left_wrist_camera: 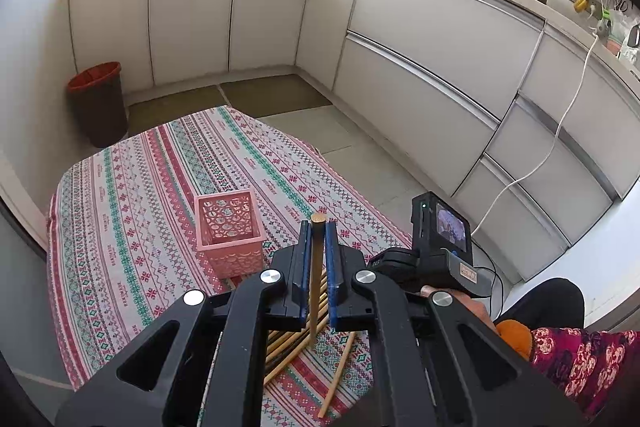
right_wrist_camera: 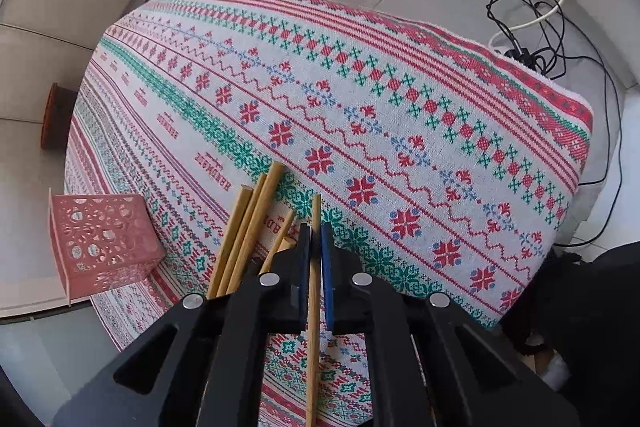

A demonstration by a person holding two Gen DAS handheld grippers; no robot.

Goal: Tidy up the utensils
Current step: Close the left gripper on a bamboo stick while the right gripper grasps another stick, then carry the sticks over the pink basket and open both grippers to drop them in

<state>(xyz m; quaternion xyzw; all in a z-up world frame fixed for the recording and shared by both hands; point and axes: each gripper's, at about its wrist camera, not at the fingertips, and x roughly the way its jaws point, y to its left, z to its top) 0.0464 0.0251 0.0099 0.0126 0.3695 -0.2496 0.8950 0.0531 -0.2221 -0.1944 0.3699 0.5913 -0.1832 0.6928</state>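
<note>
Holding one chopstick (left_wrist_camera: pixel 317 267) upright between the blue pads, our left gripper (left_wrist_camera: pixel 319 259) has its fingers drawn in almost fully, with only the stick's width between them. Seen from the left wrist, the stick's blunt top pokes out just above the fingertips and its thin end hangs down toward the loose chopsticks (left_wrist_camera: pixel 298 341) lying on the patterned tablecloth (left_wrist_camera: pixel 132 211) near its close edge. The pink basket (left_wrist_camera: pixel 229 233) stands just beyond and to the left of the fingers, mouth up, well in from the cloth's far edge. To do this step well, we judge we should carry the stick over the basket's open mouth while keeping it near vertical, lower until the thin end is inside the rim, and only then ease the fingers apart; letting go higher risks the stick bouncing off the rim or tipping the light basket.

From the right wrist, our right gripper (right_wrist_camera: pixel 316 251) is likewise closed down on a single chopstick (right_wrist_camera: pixel 314 291), which runs lengthwise between the pads and sticks out a little past the fingertips. Whether it is lifted clear of the cloth we cannot tell. A fan of more chopsticks (right_wrist_camera: pixel 248 227) lies just to the left of the fingers, and the basket (right_wrist_camera: pixel 104 239) sits at the cloth's left edge. We should hold this hand back until the left one clears the basket, then bring its stick upright before dropping it in.
</note>
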